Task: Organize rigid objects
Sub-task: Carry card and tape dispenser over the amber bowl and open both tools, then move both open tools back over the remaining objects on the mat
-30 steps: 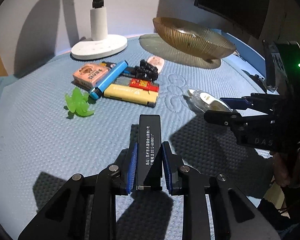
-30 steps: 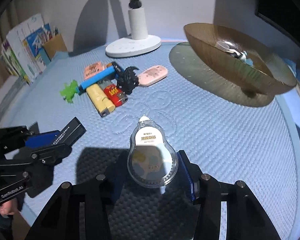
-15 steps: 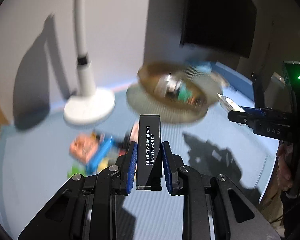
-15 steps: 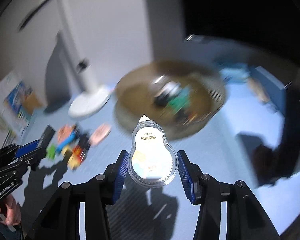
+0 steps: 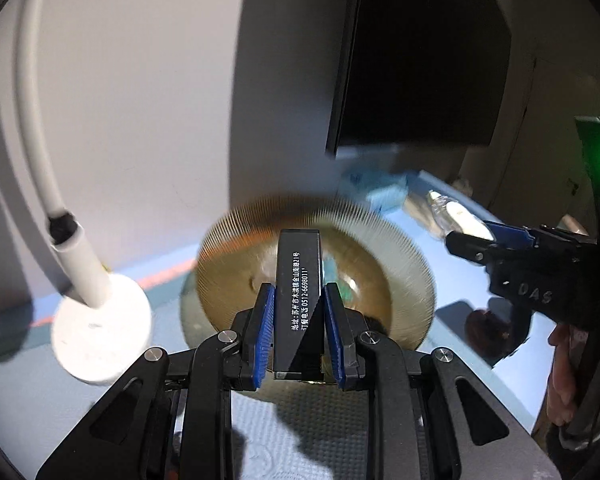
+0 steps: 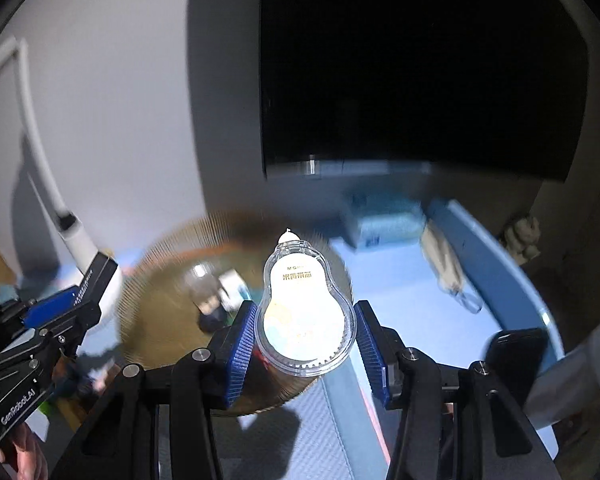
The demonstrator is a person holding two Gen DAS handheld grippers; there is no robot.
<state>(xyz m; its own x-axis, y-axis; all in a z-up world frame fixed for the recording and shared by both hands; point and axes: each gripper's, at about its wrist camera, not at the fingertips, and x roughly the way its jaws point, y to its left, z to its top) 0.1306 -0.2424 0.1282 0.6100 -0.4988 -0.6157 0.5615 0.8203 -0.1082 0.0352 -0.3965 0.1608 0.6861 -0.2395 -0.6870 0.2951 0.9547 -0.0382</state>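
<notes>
My left gripper [image 5: 299, 300] is shut on a flat black box with white printed text [image 5: 299, 280], held in the air over the ribbed amber glass bowl [image 5: 228, 248]. My right gripper [image 6: 305, 320] is shut on a clear pear-shaped correction tape dispenser [image 6: 302, 304], above the right part of the same bowl [image 6: 156, 280]. The bowl holds several small items, blurred. Each view shows the other gripper: the right gripper [image 5: 466, 236] with the dispenser at the right edge, the left gripper [image 6: 84, 294] with the black box at the left edge.
A white desk lamp [image 5: 96, 320] stands left of the bowl, its arm curving up. A dark monitor [image 6: 420, 80] hangs behind. The blue mat [image 6: 420, 312] lies below. A blue box [image 5: 376, 192] sits behind the bowl. A person's hand [image 5: 564, 380] shows at right.
Both grippers have risen from the mat and moved toward the bowl, each carrying its object. The pile of small items on the mat has dropped out of view.
</notes>
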